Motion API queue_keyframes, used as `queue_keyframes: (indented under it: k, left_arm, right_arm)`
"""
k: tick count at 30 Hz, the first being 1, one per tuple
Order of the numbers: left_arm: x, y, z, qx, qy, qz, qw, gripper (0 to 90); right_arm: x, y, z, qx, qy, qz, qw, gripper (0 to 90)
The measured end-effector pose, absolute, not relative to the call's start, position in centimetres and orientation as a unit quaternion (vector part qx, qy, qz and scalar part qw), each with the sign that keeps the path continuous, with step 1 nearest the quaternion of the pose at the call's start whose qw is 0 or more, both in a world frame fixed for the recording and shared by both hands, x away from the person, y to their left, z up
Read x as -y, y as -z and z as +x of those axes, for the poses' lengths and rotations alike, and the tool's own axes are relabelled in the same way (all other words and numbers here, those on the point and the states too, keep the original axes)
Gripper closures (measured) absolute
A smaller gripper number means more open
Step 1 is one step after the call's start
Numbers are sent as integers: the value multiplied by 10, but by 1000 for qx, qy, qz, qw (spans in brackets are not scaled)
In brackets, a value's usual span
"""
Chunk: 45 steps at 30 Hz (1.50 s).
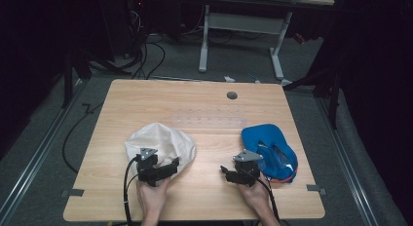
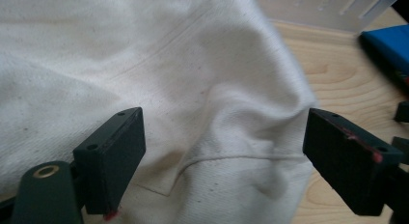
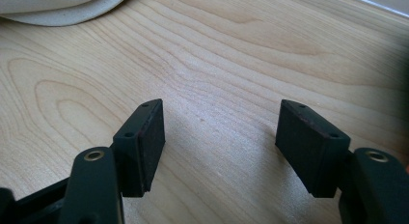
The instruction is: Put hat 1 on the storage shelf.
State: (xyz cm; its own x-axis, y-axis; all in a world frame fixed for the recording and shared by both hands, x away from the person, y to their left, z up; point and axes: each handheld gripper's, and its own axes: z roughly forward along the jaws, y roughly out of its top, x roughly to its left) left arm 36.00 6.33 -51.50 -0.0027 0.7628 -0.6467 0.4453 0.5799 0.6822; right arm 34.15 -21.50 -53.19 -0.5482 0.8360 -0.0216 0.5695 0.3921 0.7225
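Note:
A crumpled cream cloth (image 1: 160, 144) lies on the left half of the wooden table (image 1: 204, 102). My left gripper (image 1: 171, 165) sits at the cloth's near edge with its jaws wide apart. In the left gripper view the cloth (image 2: 193, 64) spreads under and between the jaws of the left gripper (image 2: 222, 137), and the pads do not press on it. A blue fabric item (image 1: 268, 143) with a clear part and an orange cord lies to the right. Just left of it, my right gripper (image 1: 226, 171) is open over bare wood, as the right gripper view (image 3: 226, 122) confirms.
A clear plastic strip (image 1: 208, 122) lies flat on the table beyond both items. A round cable hole (image 1: 232, 95) is near the far edge. Off the table stand a white desk frame (image 1: 241, 36), loose floor cables and dark stands at both sides.

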Motion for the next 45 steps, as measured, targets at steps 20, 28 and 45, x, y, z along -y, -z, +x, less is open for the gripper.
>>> queue_keyframes:
  k: [20,28,45]
  left_arm:
    - [-60,532,354,-662,-80,477,573,645]
    - [-68,526,349,-639,-51,474,604,772]
    - [-93,503,341,-616,-44,470,630,843]
  right_arm:
    - [215,532,342,-811,-341,433,195,345]
    - [215,532,342,-811,-341,433,195,345]
    - [215,532,341,-811,-341,433,195,344]
